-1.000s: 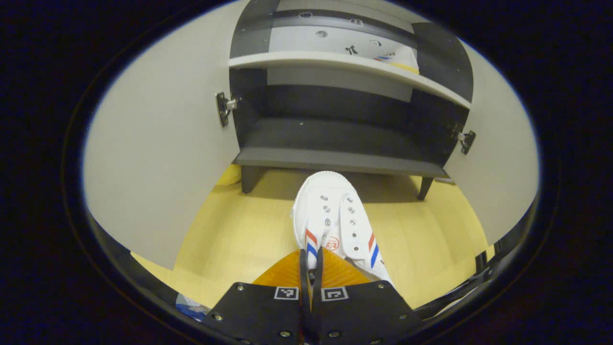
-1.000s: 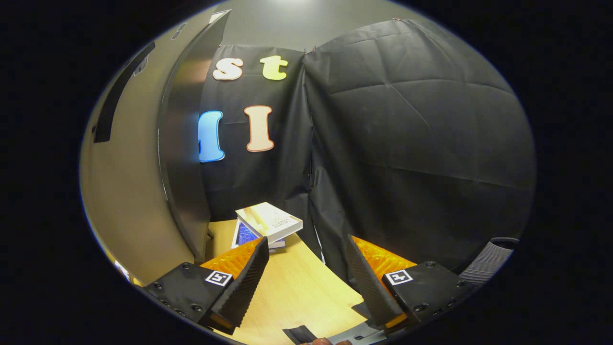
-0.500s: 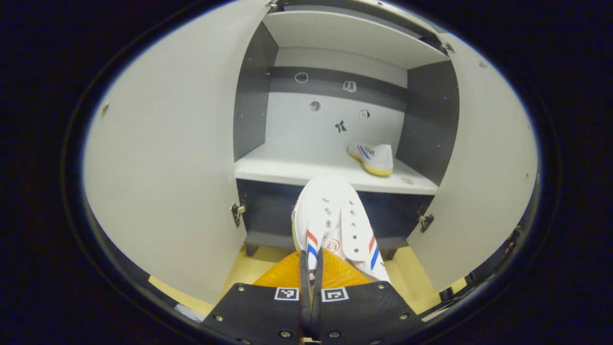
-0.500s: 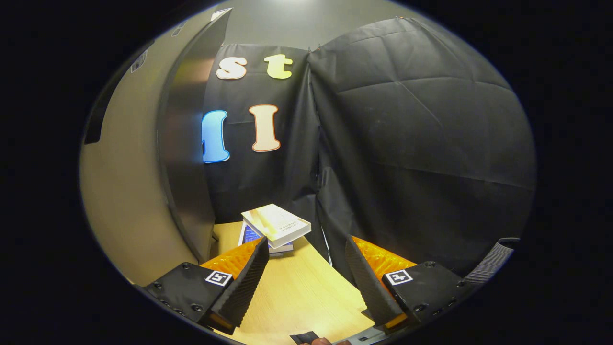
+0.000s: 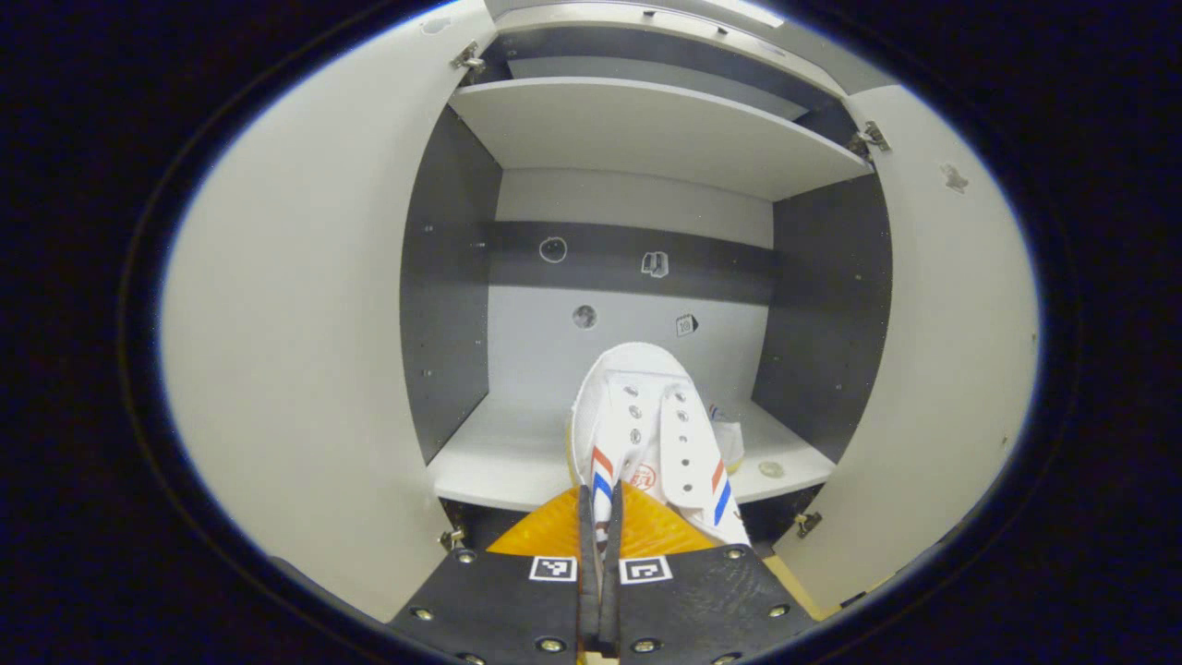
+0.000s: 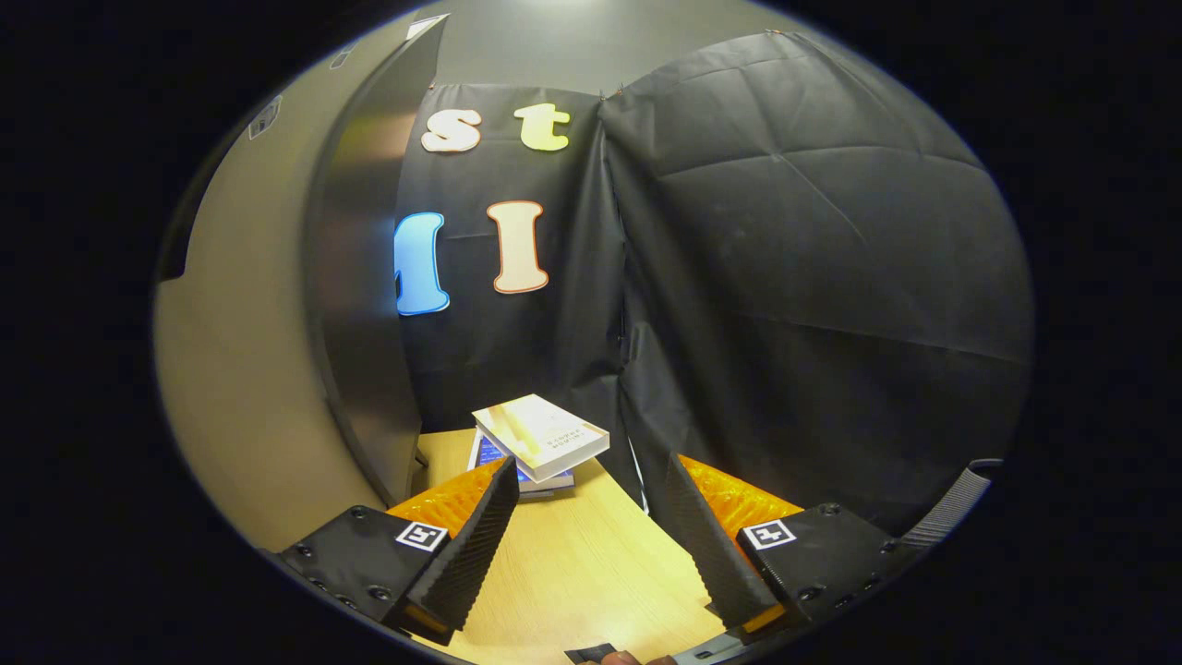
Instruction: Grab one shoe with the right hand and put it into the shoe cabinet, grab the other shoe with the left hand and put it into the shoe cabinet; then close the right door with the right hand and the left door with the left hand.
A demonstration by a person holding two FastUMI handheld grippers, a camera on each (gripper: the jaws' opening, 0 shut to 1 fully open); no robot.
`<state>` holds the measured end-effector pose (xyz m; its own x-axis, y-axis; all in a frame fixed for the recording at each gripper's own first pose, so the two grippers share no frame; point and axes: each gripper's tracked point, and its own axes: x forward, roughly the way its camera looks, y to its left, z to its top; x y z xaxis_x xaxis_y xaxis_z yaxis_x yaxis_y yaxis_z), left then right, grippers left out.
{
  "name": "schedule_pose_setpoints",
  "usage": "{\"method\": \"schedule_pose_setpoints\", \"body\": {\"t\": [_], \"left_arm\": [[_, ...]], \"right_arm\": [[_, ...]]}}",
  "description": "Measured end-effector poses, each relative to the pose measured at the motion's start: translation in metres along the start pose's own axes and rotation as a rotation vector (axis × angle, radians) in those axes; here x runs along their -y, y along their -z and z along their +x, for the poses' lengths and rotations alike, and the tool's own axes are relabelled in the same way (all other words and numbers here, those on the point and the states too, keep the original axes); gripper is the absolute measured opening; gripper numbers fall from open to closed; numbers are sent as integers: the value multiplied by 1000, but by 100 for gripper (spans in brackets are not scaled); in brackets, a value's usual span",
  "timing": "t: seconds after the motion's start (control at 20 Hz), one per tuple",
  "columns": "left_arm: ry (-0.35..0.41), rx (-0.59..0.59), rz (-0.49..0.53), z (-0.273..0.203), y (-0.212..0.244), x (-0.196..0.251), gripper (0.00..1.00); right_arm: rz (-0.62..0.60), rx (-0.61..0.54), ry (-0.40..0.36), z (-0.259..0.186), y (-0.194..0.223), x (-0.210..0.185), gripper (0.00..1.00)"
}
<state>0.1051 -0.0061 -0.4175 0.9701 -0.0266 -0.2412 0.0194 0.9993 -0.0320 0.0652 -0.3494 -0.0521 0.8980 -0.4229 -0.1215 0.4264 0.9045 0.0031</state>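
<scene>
left gripper [image 5: 598, 517] jaws pinched nearly closed on the white sneaker [image 5: 646, 434] at its collar, toe aimed at the shoe cabinet's middle shelf [image 5: 499, 453] for placing. second sneaker [image 5: 725, 434] mostly hidden behind it. right gripper [image 6: 586, 536] jaws wide apart, empty, idling over the wooden surface [image 6: 572, 573] near stacked books [image 6: 540, 439].

The left gripper view sat close before the open shoe cabinet [image 5: 637, 277], facing straight into its shelves. The right gripper view looked low across the wooden floor [image 6: 572, 573] toward the booth's corner, with the cabinet's outer side [image 6: 360, 277] close at left.
</scene>
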Motion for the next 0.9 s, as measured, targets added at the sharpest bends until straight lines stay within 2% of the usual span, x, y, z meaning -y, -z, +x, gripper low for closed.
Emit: {"method": "schedule_pose_setpoints", "body": {"t": [0.05,0.3,0.5,0.55,0.6,0.75,0.8,0.9], "left_arm": [[3,18,0,0,-1,0,2],[12,80,19,1,2,1,2],[0,53,-5,-1,-3,-3,1],[-5,38,0,0,-1,-1,1],[-7,23,0,-1,0,0,1],[-25,-18,29,-1,-2,-1,1],[-26,-25,32,-2,-6,0,1],[-14,-40,25,-3,-6,0,1]], "right_arm": [[5,2,4,-1,0,1,100],[21,7,39,-9,-3,17,96],[9,18,80,-18,-6,38,96],[10,18,89,-19,-7,41,100],[13,20,99,-21,-8,46,96],[20,25,132,-26,-9,56,96],[24,23,140,-26,-7,60,100],[32,14,149,-25,-5,63,96]]}}
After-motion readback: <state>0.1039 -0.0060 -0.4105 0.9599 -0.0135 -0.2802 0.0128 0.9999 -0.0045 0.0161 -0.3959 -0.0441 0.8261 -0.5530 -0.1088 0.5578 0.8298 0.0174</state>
